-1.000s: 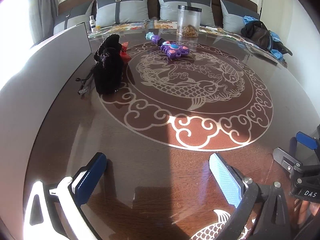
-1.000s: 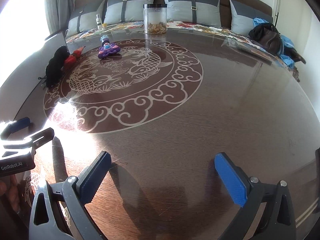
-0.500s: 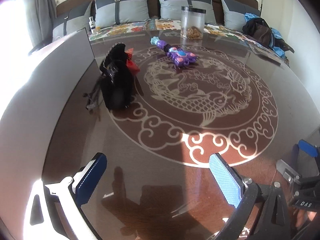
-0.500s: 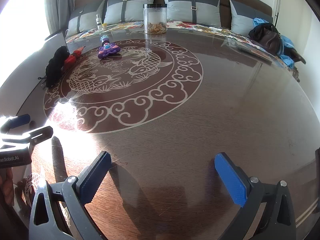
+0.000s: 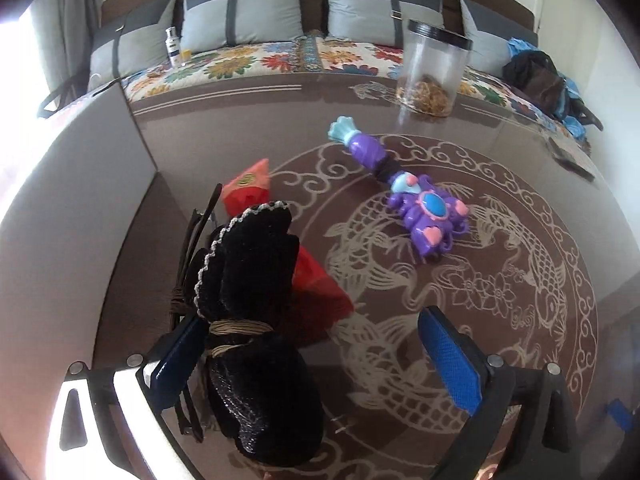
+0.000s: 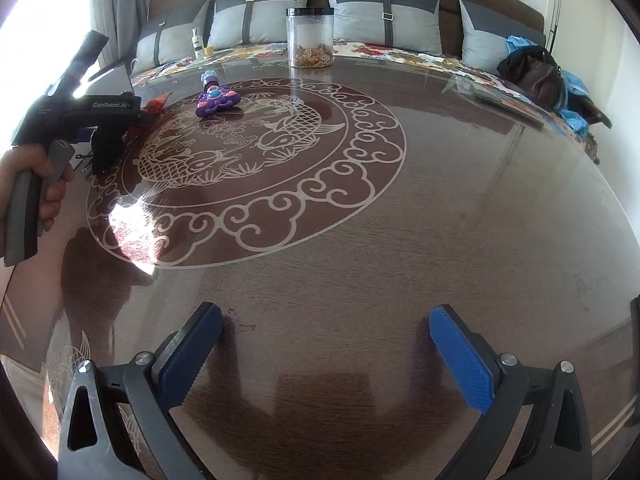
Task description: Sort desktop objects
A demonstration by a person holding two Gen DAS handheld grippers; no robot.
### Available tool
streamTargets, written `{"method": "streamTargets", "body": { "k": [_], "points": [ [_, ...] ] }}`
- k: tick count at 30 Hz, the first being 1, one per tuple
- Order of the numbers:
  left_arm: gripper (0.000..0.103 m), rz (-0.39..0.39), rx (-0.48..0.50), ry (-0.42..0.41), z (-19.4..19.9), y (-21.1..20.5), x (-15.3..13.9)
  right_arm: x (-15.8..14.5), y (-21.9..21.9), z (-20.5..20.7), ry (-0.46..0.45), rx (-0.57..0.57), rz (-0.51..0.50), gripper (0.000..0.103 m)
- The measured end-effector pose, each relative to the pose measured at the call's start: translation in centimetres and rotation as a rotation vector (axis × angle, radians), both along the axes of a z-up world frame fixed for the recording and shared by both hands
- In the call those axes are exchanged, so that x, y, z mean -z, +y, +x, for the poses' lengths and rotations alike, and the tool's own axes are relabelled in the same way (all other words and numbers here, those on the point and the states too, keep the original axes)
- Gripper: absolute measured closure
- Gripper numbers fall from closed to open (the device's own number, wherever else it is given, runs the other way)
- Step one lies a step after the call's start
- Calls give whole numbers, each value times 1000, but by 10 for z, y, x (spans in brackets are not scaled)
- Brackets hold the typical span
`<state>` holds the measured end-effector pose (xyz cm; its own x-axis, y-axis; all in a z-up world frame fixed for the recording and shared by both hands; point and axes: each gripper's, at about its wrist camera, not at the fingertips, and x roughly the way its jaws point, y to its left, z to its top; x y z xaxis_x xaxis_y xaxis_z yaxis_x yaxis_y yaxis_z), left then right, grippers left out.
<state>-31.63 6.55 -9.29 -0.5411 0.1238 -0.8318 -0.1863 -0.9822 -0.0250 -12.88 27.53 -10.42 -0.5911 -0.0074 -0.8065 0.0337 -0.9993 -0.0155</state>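
Note:
A black drawstring pouch [image 5: 252,320] tied with tan cord lies between the open jaws of my left gripper [image 5: 316,356], close against the left pad. A red paper packet [image 5: 316,284] lies behind and under the pouch. A purple toy wand [image 5: 408,196] lies beyond on the table; it also shows in the right wrist view [image 6: 216,98]. My right gripper [image 6: 324,352] is open and empty over bare table near the front edge. The left gripper's body [image 6: 80,112] shows at far left there, over the pouch [image 6: 105,144].
A clear jar with a black lid [image 5: 434,72] stands at the table's far edge. A grey panel [image 5: 80,184] rises along the table's left side. Behind is a sofa with cushions, a small bottle [image 5: 173,46] and a dark bag [image 5: 536,76].
My left gripper has moved forward and left across the table until the black pouch sits between its jaws. The right gripper has stayed put.

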Motion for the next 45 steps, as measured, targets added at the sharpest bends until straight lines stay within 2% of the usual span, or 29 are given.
{"method": "streamTargets", "body": {
  "k": [3, 5, 7, 11, 15, 21, 24, 26, 28, 30, 32, 36, 39, 42, 45],
  "points": [
    [0, 23, 184, -14, 30, 39, -2, 0, 0, 0, 0, 0, 0, 0],
    [0, 27, 242, -17, 53, 51, -5, 0, 0, 0, 0, 0, 0, 0],
    [0, 53, 222, -4, 74, 44, -10, 0, 0, 0, 0, 0, 0, 0],
    [0, 165, 86, 6, 104, -3, -14, 0, 0, 0, 1, 1, -1, 0],
    [0, 146, 8, -1, 121, -33, -6, 0, -1, 0, 1, 1, -1, 0],
    [0, 63, 18, -17, 129, -37, 9, 0, 0, 0, 1, 1, -1, 0],
    [0, 67, -6, -1, 137, -41, 5, 0, 0, 0, 1, 1, -1, 0],
    [0, 67, -7, 41, 134, -37, -7, 0, 0, 0, 1, 1, -1, 0],
    [0, 26, -8, 90, 121, -31, -22, 0, 0, 0, 1, 1, -1, 0],
    [0, 1, -33, 114, 97, -28, -35, 0, -1, 1, 1, 1, -1, 0],
    [0, 25, -77, 112, 67, -31, -44, 0, -1, 1, 1, 1, -1, 0],
    [0, 75, -171, 18, 13, -39, -31, 0, -1, 1, 1, 1, -1, 0],
    [0, 78, -169, -82, -5, -37, -8, 0, -1, 1, 1, 1, -1, 0],
    [0, 45, -127, -131, -2, -29, 9, 0, -1, 1, 1, 1, -1, 0],
    [0, 25, -77, -122, 17, -25, 10, 0, -1, 1, 1, 1, -1, 0]
  ]
}}
